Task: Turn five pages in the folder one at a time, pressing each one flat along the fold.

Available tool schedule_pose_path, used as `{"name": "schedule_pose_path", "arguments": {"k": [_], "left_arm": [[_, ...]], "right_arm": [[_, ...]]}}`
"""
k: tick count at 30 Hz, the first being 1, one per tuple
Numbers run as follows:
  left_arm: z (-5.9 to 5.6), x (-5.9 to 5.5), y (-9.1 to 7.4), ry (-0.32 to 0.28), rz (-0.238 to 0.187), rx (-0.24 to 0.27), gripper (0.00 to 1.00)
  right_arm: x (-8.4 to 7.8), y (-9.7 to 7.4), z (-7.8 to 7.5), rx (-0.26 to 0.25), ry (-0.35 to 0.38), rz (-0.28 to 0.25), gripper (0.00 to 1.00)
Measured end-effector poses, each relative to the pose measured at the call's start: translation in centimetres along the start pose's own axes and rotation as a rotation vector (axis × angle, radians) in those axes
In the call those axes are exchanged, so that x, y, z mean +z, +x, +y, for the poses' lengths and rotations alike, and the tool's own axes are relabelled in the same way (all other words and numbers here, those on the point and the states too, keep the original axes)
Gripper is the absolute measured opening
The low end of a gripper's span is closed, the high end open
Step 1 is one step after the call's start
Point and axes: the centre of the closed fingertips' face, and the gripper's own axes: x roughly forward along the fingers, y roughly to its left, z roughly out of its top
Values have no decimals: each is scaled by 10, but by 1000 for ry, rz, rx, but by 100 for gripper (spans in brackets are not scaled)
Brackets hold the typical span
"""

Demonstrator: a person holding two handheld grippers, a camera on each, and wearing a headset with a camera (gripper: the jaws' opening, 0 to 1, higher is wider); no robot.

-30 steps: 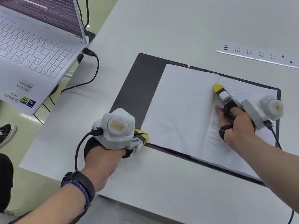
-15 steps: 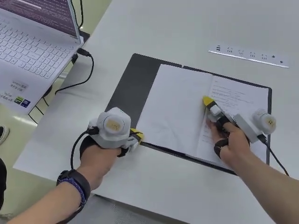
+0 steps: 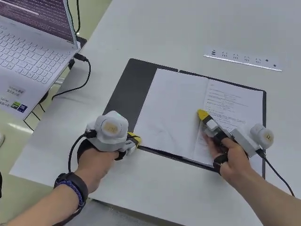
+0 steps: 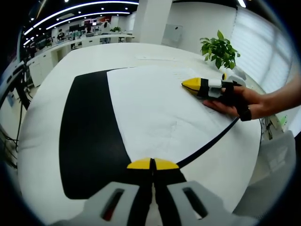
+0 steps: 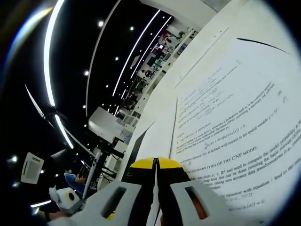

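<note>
The folder (image 3: pixel 126 92) lies open on the white table (image 3: pixel 178 28), and the outer part of its black left cover is bare. A blank page (image 3: pixel 171 110) lies on the left side and covers the inner part of this cover. A printed page (image 3: pixel 235 101) lies on the right side.

The right claw (image 3: pixel 203 114) is at the fold between the two pages, in its lower half. Its two yellow tips are together with nothing between them. They point up along the fold and seem to rest on the paper. In the right gripper view we see these joined tips (image 5: pixel 156 165) just above the printed lines. The right hand (image 3: pixel 230 157) lies on the lower edge of the printed page.

The left claw (image 3: pixel 134 139) is at the near left corner of the folder, just beside the lower corner of the blank page. Its tips are also together and grip nothing. In the left gripper view they (image 4: pixel 151 164) sit at the edge of the black cover. We cannot tell if they press on it.

A laptop (image 3: pixel 28 52) stands open at the left edge of the table, and a black cable (image 3: pixel 82 77) runs from it. A white power strip (image 3: pixel 242 61) lies beyond the folder, well apart from it. A green plant (image 4: pixel 218 49) stands far behind.
</note>
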Motion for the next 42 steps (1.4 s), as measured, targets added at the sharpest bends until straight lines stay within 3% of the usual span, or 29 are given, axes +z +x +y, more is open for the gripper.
{"name": "schedule_pose_path", "arguments": {"k": [13, 42], "left_arm": [[-1, 0, 0, 17, 5, -7, 0], [-1, 0, 0, 42, 9, -6, 0]], "right_arm": [[-15, -15, -9, -6, -16, 41, 0], [-58, -57, 0, -11, -46, 120, 0]]}}
